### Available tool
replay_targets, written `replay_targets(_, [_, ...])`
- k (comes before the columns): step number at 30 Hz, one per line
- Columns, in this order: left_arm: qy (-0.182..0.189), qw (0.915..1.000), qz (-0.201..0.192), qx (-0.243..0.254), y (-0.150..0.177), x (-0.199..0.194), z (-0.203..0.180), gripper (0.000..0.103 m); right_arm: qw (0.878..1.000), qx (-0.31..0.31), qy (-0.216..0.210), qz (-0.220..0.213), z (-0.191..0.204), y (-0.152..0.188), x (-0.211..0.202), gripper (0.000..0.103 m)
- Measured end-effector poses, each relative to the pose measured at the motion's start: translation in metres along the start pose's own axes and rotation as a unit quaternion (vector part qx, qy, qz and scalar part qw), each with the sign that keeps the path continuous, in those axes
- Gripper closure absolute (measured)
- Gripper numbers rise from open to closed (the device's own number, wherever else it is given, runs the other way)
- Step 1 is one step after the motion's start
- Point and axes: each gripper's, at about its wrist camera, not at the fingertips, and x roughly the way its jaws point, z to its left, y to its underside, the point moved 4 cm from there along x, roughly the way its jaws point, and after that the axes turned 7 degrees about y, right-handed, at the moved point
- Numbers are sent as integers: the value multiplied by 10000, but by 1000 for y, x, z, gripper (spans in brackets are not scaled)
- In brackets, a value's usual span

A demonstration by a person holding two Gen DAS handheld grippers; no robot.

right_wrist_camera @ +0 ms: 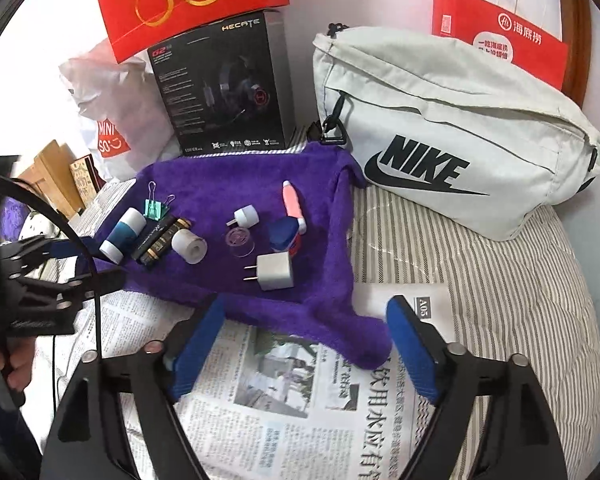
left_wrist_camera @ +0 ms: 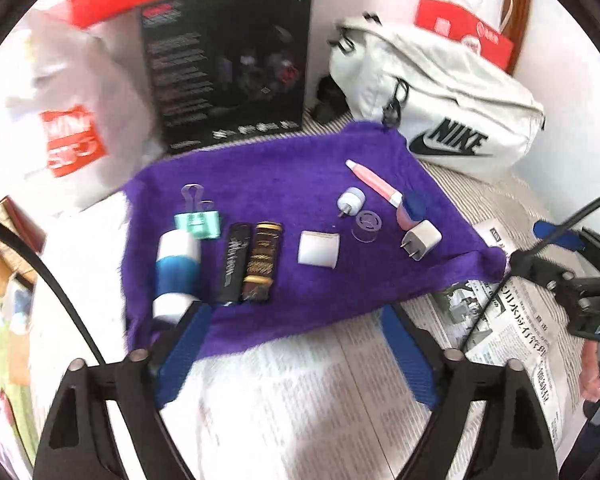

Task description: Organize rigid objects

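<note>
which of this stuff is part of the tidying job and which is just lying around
Part of the job, all on the purple towel:
- white-and-blue cylinder
- green binder clip
- two batteries
- white roll
- white plug adapter
- pink tube

Just lying about:
- Nike bag
- headset box
- red bags
- newspaper

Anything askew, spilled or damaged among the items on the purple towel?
Nothing is spilled or broken. The purple towel is rumpled, one corner trailing onto the newspaper. The clear cup lies on its side. Otherwise the items lie in a loose row.
</note>
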Motion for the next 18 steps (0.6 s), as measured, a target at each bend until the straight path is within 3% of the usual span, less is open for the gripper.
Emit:
replay_targets(2, [-120,9997,-140,-173,6,-15,4,1,9999,-59,66,63,8,2,-2,10])
replay_targets(6, [-248,9981,-290,-474,18,-36,11,1,9997,-105,154,175,22,9,-4,0])
replay_targets(18, [-438,9952,-470,-737,39,-64,10,1,9985,-103,259,475,45,30,-13,0])
